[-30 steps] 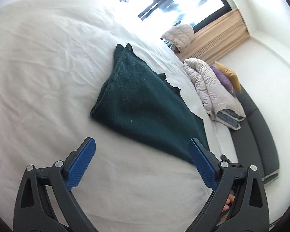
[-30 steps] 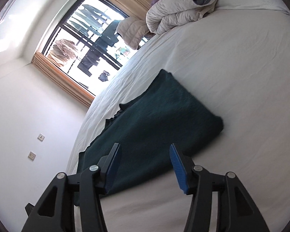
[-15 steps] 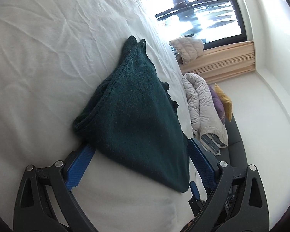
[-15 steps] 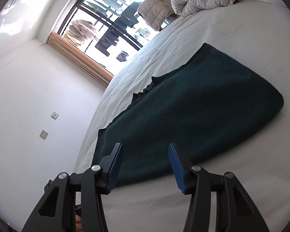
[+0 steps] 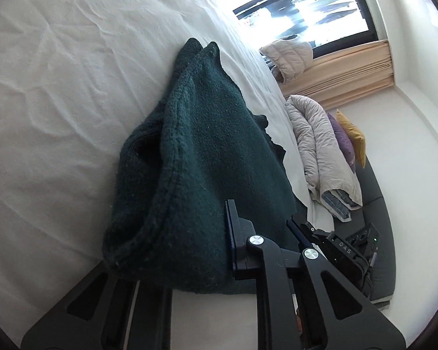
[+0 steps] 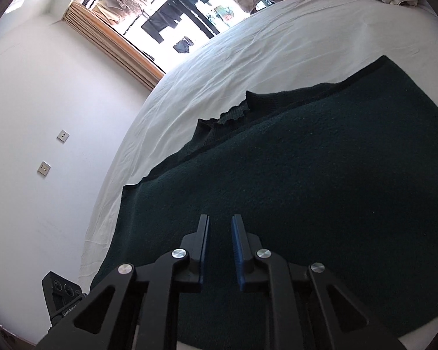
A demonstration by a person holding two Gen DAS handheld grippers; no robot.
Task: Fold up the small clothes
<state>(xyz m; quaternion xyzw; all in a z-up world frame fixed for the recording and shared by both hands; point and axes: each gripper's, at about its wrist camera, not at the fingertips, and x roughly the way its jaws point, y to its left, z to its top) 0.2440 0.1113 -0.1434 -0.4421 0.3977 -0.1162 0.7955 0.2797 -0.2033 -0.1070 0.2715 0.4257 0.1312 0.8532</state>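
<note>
A dark green knitted garment (image 5: 201, 157) lies folded on the white bed (image 5: 58, 93). In the left wrist view my left gripper (image 5: 189, 233) is shut on the garment's near folded edge; cloth covers its left finger and only the right finger (image 5: 236, 233) shows. In the right wrist view the garment (image 6: 321, 175) fills the frame, collar at the far side. My right gripper (image 6: 220, 233) sits over its near edge, jaws narrowed to a small gap; whether cloth is pinched cannot be told.
A grey quilted duvet (image 5: 321, 145) and purple and yellow cushions (image 5: 350, 137) lie at the bed's far side by a dark sofa (image 5: 376, 213). A window with a beige curtain (image 5: 350, 67) is beyond. A white wall with sockets (image 6: 43, 167) is on the right gripper's left.
Both grippers moved in to the garment's near edge and closed. The left one went from wide open to shut on the fold; the right one narrowed over the cloth.
</note>
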